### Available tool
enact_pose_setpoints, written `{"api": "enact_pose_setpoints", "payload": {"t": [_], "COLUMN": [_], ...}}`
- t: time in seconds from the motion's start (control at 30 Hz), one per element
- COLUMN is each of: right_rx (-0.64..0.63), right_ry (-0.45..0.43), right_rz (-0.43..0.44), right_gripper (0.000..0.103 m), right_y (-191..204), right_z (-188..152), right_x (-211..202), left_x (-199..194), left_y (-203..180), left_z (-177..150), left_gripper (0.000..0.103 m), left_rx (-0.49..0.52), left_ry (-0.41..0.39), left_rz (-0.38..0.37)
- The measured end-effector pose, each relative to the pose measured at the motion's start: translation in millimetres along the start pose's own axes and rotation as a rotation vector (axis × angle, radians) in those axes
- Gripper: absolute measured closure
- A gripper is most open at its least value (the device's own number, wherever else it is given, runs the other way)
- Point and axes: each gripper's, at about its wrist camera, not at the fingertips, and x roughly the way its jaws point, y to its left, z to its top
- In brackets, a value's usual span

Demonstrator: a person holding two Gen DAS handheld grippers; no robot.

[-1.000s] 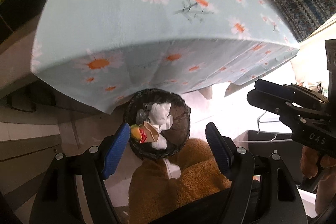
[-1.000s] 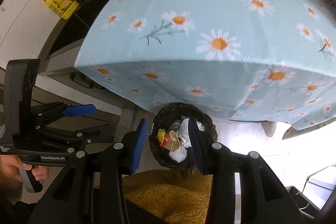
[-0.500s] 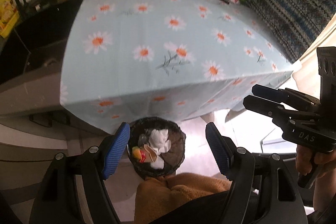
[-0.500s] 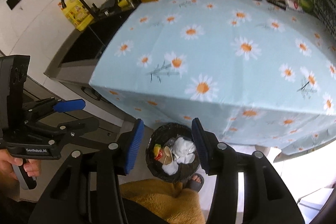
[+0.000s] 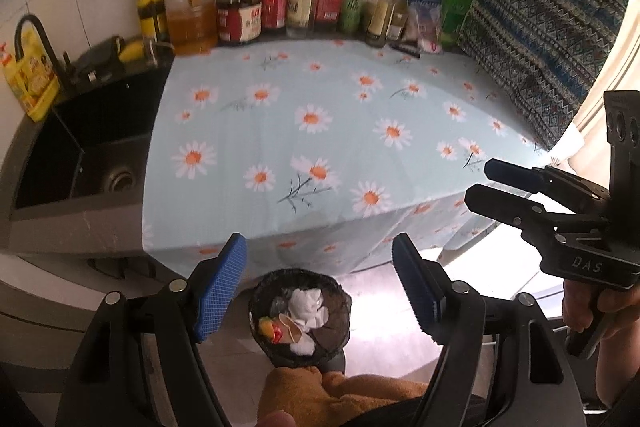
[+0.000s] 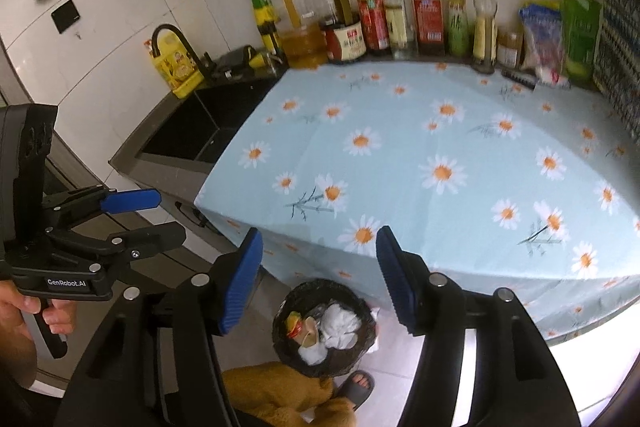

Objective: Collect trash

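Both claws stand open with nothing between the pads, and their jaws have just been opening wider. The left claw [image 5: 320, 287] and the right claw [image 6: 318, 281] each point down past the counter edge at the bin [image 5: 300, 313], which sits on the floor below and ahead of the fingertips, well apart from both.

The trash is already in the bin: crumpled white tissue [image 5: 306, 305] near the middle, a small yellow-and-red wrapper [image 5: 269, 329] to its left, and a tan scrap beside that. All of it looks light, soft and easily crushed; the tissue should compress under the pads and hold by friction, best pinched across its bulkiest fold. The wrapper is probably slick and thin, so a grip on a crumpled ridge would serve better than on a flat face.

The cloth [image 6: 440, 155] ahead of the claws shows no loose scraps, so the collecting looks about done.
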Motion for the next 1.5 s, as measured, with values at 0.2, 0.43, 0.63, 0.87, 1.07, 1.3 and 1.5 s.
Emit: {"api": "enact_pose_setpoints", "payload": {"t": [0.2,0.43,0.63,0.87,1.07,1.3,1.5], "right_rx": [-0.026,0.004,0.021,0.028,0.027,0.025,0.019], "right_ry": [-0.067,-0.131,-0.157,-0.143,-0.132,-0.123,-0.115], "right_rz": [-0.028,-0.049,-0.067,-0.079,-0.081,-0.068,-0.06], "right_gripper": [0.037,0.008,0.005,0.005,0.005,0.005,0.005], "right_y": [5.7,9.4,16.1,20.4,22.2,21.6,21.2], "right_z": [2.6,0.5,2.6,-1.9,-5.3,-6.2,-6.4], "right_x": [-30.0,-48.4,-53.2,-49.4,-49.2,-50.5,-49.7], "left_x": [-23.8,-34.4,-31.5,-28.1,-30.2,-33.1,-33.1], "left_y": [-13.0,-12.3,-7.3,-8.1,-3.6,-2.6,-3.2], "left_z": [4.3,6.5,4.2,-2.9,-5.7,-7.3,-7.7], "left_gripper": [0.017,0.009,0.007,0.007,0.007,0.007,0.007], "left_rx": [0.018,0.025,0.028,0.037,0.007,-0.007,-0.011], "left_ry": [-0.072,-0.117,-0.115,-0.108,-0.107,-0.114,-0.11], "left_rz": [0.009,0.008,0.021,0.014,0.003,0.012,0.015]}}
